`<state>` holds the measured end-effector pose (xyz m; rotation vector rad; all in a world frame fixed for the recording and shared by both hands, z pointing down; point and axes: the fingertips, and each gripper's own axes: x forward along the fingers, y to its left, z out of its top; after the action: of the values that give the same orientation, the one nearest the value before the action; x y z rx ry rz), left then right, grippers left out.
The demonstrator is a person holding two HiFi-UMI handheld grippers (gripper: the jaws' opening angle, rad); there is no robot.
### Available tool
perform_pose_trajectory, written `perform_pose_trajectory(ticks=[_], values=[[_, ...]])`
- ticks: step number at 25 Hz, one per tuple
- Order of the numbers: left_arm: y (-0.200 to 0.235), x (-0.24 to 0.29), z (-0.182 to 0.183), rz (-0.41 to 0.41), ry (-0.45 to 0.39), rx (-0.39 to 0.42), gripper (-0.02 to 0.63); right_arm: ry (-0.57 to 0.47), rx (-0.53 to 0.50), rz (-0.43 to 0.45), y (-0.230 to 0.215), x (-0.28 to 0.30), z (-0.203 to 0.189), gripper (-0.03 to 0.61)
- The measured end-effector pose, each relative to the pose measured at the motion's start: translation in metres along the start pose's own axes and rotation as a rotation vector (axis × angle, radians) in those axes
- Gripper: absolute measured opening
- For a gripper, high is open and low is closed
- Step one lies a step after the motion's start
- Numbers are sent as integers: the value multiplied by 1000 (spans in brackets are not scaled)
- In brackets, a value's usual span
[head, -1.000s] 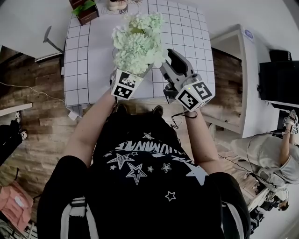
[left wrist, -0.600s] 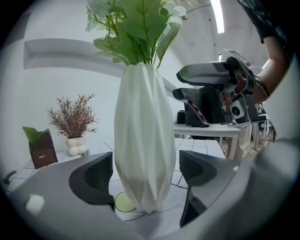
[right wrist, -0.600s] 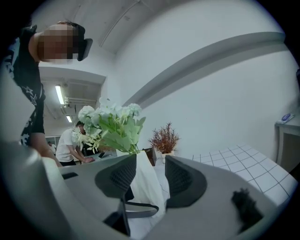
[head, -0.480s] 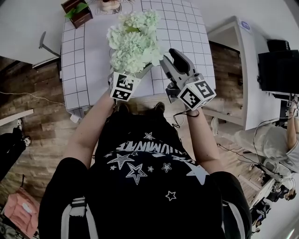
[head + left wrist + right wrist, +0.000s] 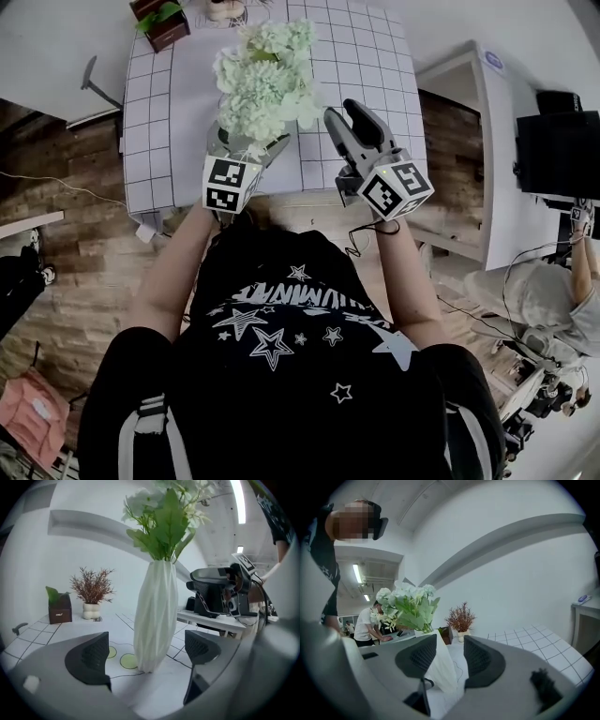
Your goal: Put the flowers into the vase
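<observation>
A bunch of pale green flowers (image 5: 262,80) stands in a tall white ribbed vase (image 5: 156,616) on the gridded table (image 5: 366,56). My left gripper (image 5: 246,142) is at the vase's near side. Its jaws are opening, and the vase stands in line with the gap (image 5: 146,651), a little ahead of the pads and clear of them. My right gripper (image 5: 340,111) hovers to the right of the vase, jaws a little apart with nothing between them. In the right gripper view the flowers (image 5: 405,599) and vase (image 5: 440,667) show beyond its jaws (image 5: 449,656).
A brown box with a green plant (image 5: 58,609) and a white pot of reddish dried sprigs (image 5: 93,604) stand at the table's far side. A coffee machine (image 5: 220,595) sits on another table. A white cabinet (image 5: 487,112) stands to the right. A person (image 5: 365,625) works in the background.
My left gripper has drawn back from the vase toward the table's near edge and to the left. The flowers stay in the vase. The right gripper has hardly shifted.
</observation>
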<state>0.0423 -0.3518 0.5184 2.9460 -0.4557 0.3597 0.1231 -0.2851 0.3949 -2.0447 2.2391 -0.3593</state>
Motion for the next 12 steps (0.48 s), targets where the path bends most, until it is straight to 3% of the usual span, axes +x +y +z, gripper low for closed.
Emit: perform_pose_trajectory(ticks=[4, 7, 9, 12], values=[[12, -21, 2, 97, -24, -49, 484, -27, 17, 21, -13, -11, 9, 189], [20, -39, 5, 186, -31, -90, 340, -44, 31, 44, -20, -22, 13, 153], [20, -51, 10, 251, -38, -81, 228, -47, 21, 62, -23, -31, 16, 70], [7, -66, 21, 316, -67, -86, 125, -48, 14, 95, -30, -48, 21, 51]])
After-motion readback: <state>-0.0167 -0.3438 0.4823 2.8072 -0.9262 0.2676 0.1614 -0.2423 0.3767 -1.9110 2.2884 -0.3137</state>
